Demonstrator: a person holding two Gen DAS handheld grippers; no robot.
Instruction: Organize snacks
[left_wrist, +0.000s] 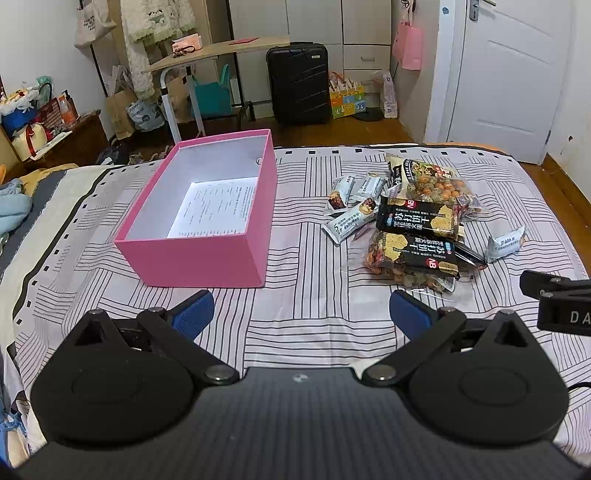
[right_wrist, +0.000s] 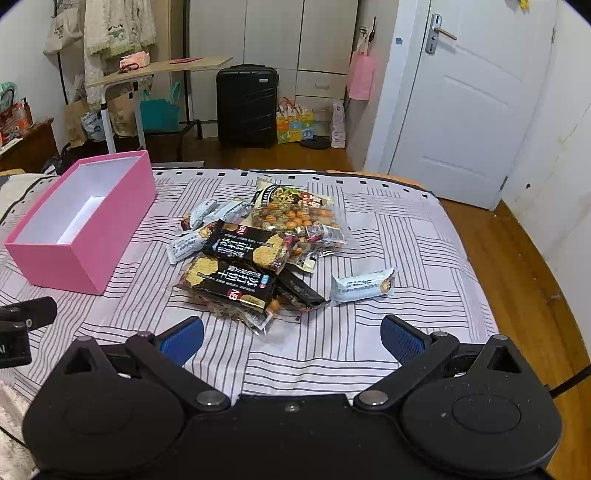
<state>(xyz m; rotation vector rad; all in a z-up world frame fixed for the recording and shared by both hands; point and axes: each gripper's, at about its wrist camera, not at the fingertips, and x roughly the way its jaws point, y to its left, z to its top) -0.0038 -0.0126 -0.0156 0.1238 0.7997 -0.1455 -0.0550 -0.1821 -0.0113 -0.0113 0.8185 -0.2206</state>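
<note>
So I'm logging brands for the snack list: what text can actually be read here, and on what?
"NB": red logo on the near black cracker pack, upside down.
"NB": same logo on the second black cracker pack.
"DA": cut-off letters on the right gripper's body.
Large Chinese characters on both packs: upside down, not transcribed.
Sheet in the pink box: too small.

"NB" in a red patch is read on the two black cracker packets, beside large Chinese characters that are seen upside down. "DA" is read in pale letters on a black clamp. Small print on the sheet inside the pink box cannot be made out.
</note>
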